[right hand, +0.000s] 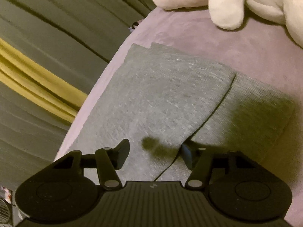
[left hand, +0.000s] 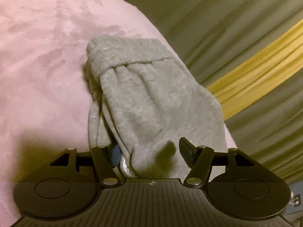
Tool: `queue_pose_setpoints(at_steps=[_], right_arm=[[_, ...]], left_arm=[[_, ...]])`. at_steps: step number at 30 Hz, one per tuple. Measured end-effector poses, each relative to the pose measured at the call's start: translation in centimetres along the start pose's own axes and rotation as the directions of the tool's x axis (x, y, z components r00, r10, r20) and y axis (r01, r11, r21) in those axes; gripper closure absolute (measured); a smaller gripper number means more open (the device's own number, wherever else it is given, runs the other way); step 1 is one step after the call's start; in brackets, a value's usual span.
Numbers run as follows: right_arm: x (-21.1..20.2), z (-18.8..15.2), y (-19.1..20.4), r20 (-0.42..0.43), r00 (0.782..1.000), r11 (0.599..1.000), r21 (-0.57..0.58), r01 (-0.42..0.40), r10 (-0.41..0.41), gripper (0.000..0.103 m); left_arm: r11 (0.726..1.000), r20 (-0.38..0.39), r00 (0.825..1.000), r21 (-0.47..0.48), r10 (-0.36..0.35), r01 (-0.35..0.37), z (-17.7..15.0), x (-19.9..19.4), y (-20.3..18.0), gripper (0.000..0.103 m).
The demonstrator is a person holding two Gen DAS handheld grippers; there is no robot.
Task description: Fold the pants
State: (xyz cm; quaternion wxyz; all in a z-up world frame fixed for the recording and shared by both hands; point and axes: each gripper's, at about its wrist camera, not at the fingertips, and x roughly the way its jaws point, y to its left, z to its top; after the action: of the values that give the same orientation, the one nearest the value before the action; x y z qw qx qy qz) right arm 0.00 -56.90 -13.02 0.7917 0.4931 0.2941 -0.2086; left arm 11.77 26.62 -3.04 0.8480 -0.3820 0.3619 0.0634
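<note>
Grey knitted pants (left hand: 144, 94) lie folded on a pink blanket (left hand: 41, 60), with a ribbed elastic band at their far end. My left gripper (left hand: 149, 154) is open just over the near end. Its left finger (left hand: 113, 155) is partly tucked behind a fold of cloth, and the right one stands free above the fabric. In the right wrist view the pants (right hand: 161, 98) lie flat, and a folded edge runs diagonally across them. My right gripper (right hand: 155, 154) hovers open above that edge at the near end, with only flat cloth beneath the fingers.
The blanket's edge curves close beside the pants, and past it hangs olive fabric with a yellow stripe (left hand: 255, 60), seen also in the right wrist view as the yellow stripe (right hand: 37, 87). A white plush toy (right hand: 236, 1) rests on the blanket (right hand: 246, 53) beyond the pants.
</note>
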Motion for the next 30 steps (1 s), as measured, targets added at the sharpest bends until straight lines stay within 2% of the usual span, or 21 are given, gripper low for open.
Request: queue_pose_setpoints(at_steps=[3,7,9,10,12,13,15,16,19,21,22,23,25,27,29,30], right_arm=[[-0.3,0.1,-0.5,0.001,1.0,0.999,0.037,-0.02,0.02,0.047],[-0.5,0.2,-1.2,0.011,0.999,0.995,0.093,-0.048,0.047,0.047],[-0.2,0.3,-0.8,0.008,0.999,0.996,0.075,-0.042,0.041,0.049],[-0.2,0.4,-0.5,0.01,0.999,0.998,0.055,-0.037,0.036,0.053],[0.1,0.3,0.2,0.017,1.0,1.0,0.002,0.001,-0.001,0.087],[0.4,0.3,0.3,0.018,1.0,1.0,-0.002,0.009,-0.009,0.09],[0.5,0.3,-0.1,0.024,1.0,1.0,0.02,-0.006,0.006,0.09],[0.6,0.3,-0.3,0.026,1.0,1.0,0.028,-0.012,0.011,0.09],[1.0,0.7,-1.0,0.017,1.0,0.998,0.057,-0.02,0.019,0.089],[1.3,1.0,-1.3,0.013,0.999,0.995,0.099,-0.033,0.031,0.089],[1.3,1.1,-1.4,0.013,0.999,0.993,0.116,-0.034,0.033,0.089],[1.3,1.2,-1.3,0.016,0.999,0.991,0.13,-0.034,0.032,0.089],[1.2,1.5,-0.7,0.024,1.0,0.99,0.143,-0.019,0.016,0.095],[0.6,2.2,0.7,0.045,0.998,0.988,0.146,-0.057,0.051,0.097],[-1.2,3.0,2.3,0.091,0.984,0.973,0.161,-0.165,0.152,0.098],[-2.5,3.4,3.1,0.118,0.967,0.954,0.176,-0.243,0.225,0.098]], left_arm=[[1.0,-0.014,1.0,-0.01,-0.002,0.002,-0.2,-0.2,-0.2,0.036],[0.999,-0.028,0.999,-0.027,-0.02,0.019,-0.8,-0.4,-0.3,0.025],[1.0,-0.035,0.999,-0.02,-0.015,0.015,-1.0,-0.1,-0.6,0.022],[1.0,-0.037,0.999,-0.017,-0.011,0.011,-1.0,0.1,-0.7,0.021],[1.0,-0.04,0.999,-0.022,0.0,-0.001,-1.1,0.4,-1.0,0.021],[1.0,-0.034,0.999,-0.025,0.001,-0.001,-1.2,0.5,-1.2,0.021],[1.0,-0.015,1.0,-0.008,-0.007,0.007,-1.2,0.3,-1.7,0.03],[1.0,-0.013,1.0,0.006,-0.001,0.001,-1.1,0.6,-2.0,0.038],[0.998,-0.049,0.997,0.028,0.053,-0.051,-0.9,1.9,-2.3,0.054],[0.998,-0.062,0.996,-0.008,0.057,-0.057,-0.6,2.5,-1.9,0.059],[0.998,-0.064,0.996,-0.032,0.058,-0.06,-0.4,2.5,-1.8,0.07],[0.997,-0.065,0.997,-0.054,0.051,-0.055,-0.1,2.5,-1.8,0.086],[0.997,-0.057,0.998,-0.076,0.028,-0.032,0.5,1.9,-2.2,0.09],[0.998,-0.032,0.999,-0.068,-0.013,0.011,1.1,0.6,-2.9,0.091],[0.995,0.007,0.997,-0.052,-0.081,0.081,1.5,-1.3,-4.0,0.091],[0.991,0.031,0.992,-0.049,-0.123,0.125,1.7,-2.4,-4.3,0.091]])
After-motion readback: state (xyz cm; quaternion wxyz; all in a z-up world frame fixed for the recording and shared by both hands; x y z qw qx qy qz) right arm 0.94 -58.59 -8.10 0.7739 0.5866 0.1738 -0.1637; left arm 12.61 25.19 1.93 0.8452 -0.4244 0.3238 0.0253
